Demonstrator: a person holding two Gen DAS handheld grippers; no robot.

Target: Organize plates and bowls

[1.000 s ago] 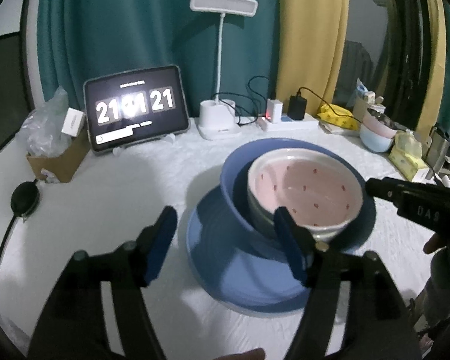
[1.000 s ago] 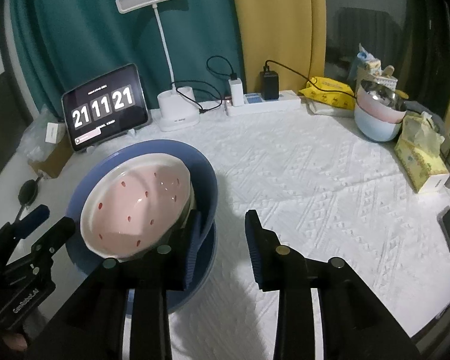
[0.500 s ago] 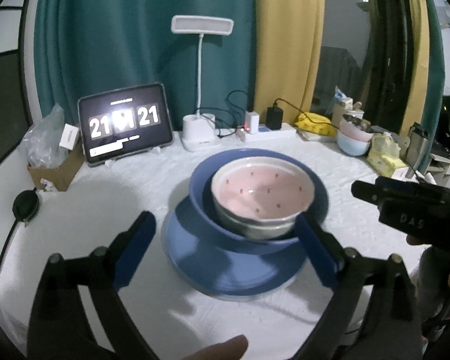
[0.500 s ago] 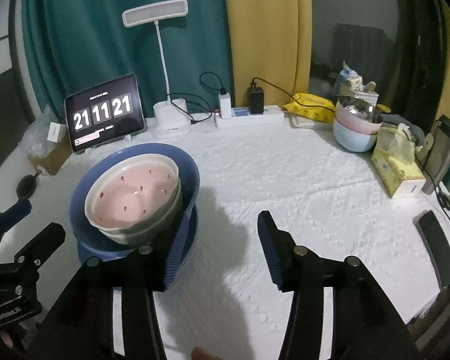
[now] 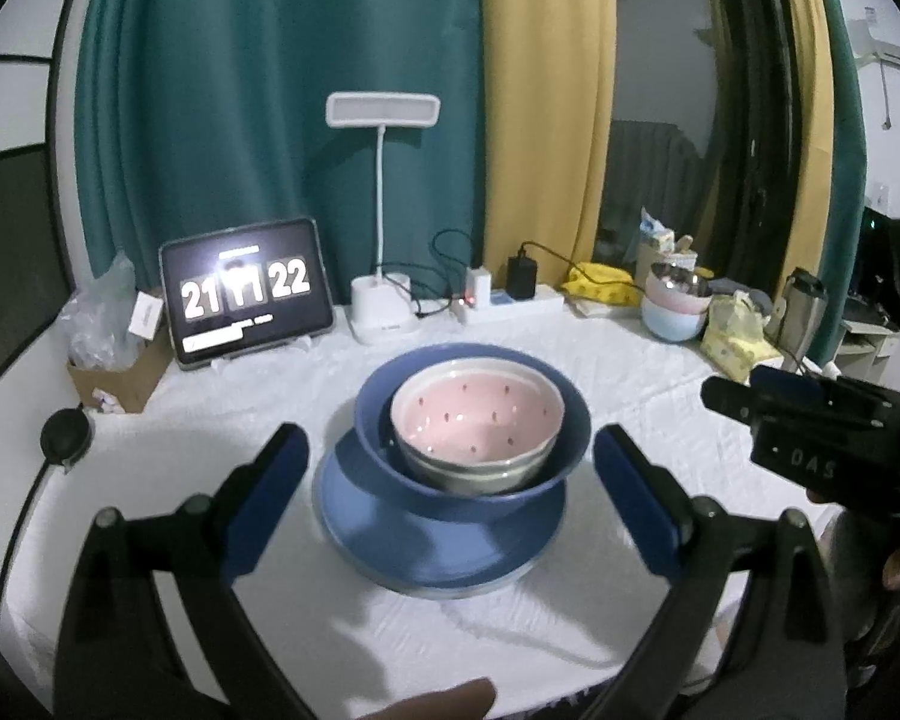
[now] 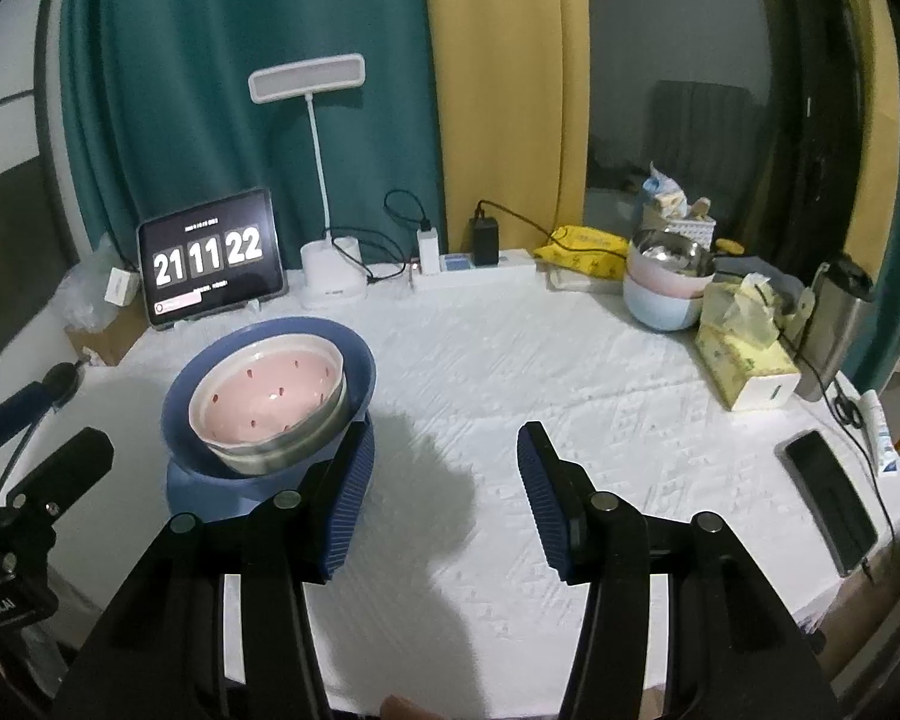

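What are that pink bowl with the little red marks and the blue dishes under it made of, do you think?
The pink bowl looks like glazed ceramic: glossy, with small light glints inside and a pale rim. The blue bowl around it and the blue plate underneath look matte, with an even colour and only soft reflections; that could be matte-glazed ceramic or melamine, and the pictures cannot settle which.

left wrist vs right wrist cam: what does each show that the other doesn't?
Left wrist only: its own open left tongs, framing the stack without touching.
Right wrist only: black phone, tube, its own open right tongs over bare cloth.
Both: pink bowl in blue bowl on blue plate, clock tablet, lamp.
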